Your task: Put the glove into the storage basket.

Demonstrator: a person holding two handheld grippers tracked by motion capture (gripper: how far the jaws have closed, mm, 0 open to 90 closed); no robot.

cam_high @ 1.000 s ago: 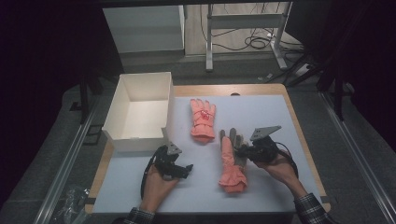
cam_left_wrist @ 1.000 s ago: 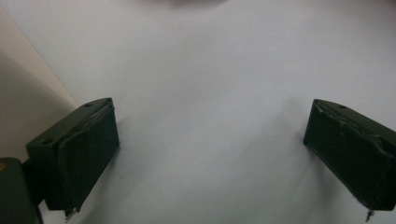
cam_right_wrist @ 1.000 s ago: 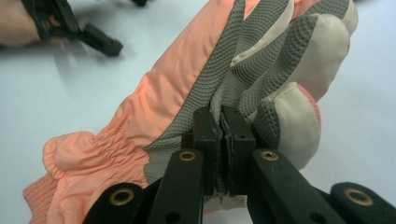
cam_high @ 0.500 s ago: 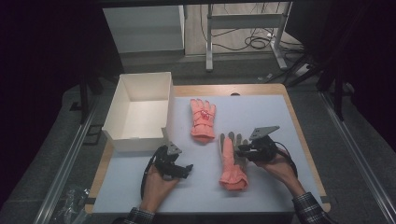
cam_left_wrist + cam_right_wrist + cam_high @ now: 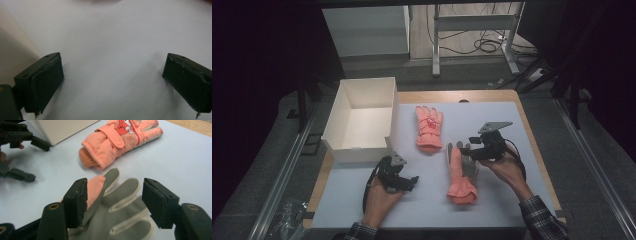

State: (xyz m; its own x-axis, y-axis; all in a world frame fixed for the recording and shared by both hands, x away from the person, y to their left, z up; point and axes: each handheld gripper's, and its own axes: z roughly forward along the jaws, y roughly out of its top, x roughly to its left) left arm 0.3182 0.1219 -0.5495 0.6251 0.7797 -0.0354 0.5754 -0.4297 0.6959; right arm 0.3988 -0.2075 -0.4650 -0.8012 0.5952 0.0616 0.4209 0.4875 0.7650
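White worktop under dim light. Nearer glove lies palm up, fingertips between the jaws of the right claw, which have just been opening; pads clear of the fabric. Second glove beyond it, box farther left. Left claw wide, empty. Judgement: lift straight off so the released glove isn't dragged.
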